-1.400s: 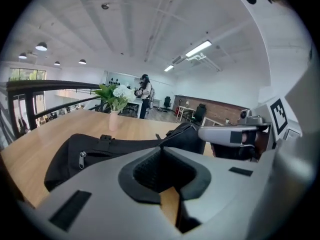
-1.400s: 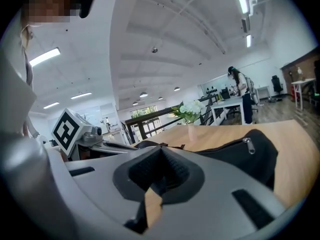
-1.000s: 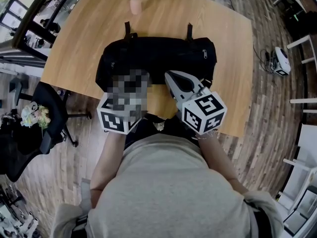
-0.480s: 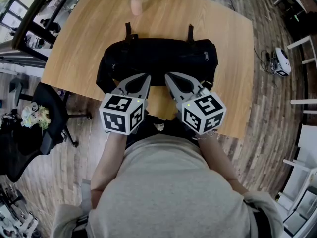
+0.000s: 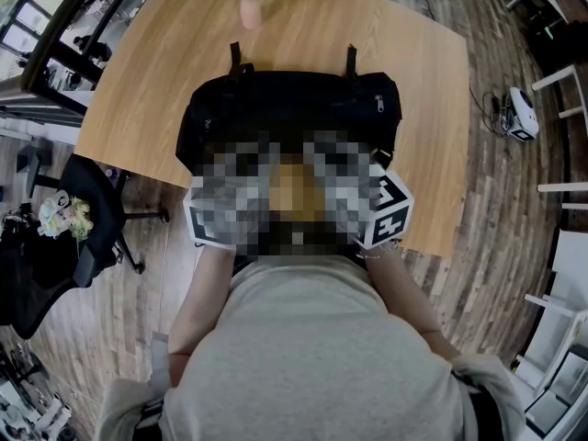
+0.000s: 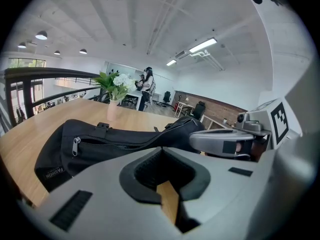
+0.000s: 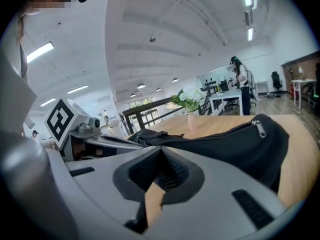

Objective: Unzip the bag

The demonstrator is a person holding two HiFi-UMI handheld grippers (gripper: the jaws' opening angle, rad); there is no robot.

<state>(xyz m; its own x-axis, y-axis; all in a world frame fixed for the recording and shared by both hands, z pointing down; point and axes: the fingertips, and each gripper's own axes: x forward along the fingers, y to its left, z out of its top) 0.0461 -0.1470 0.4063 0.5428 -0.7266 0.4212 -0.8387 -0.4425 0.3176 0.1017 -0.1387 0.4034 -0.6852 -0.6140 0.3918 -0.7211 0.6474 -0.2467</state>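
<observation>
A black duffel bag lies across the wooden table, with its zip closed along the top. One zip pull sits at the bag's right end and shows again as the pull in the right gripper view. Another pull hangs at the left end. My left gripper is shut on nothing, just short of the bag's near side. My right gripper is beside it, also shut and empty. In the head view a mosaic patch hides both pairs of jaws; only the marker cubes show.
A pink vase of white flowers stands at the table's far edge behind the bag. A black office chair is on the floor to the left. A white device with cables lies on the floor to the right.
</observation>
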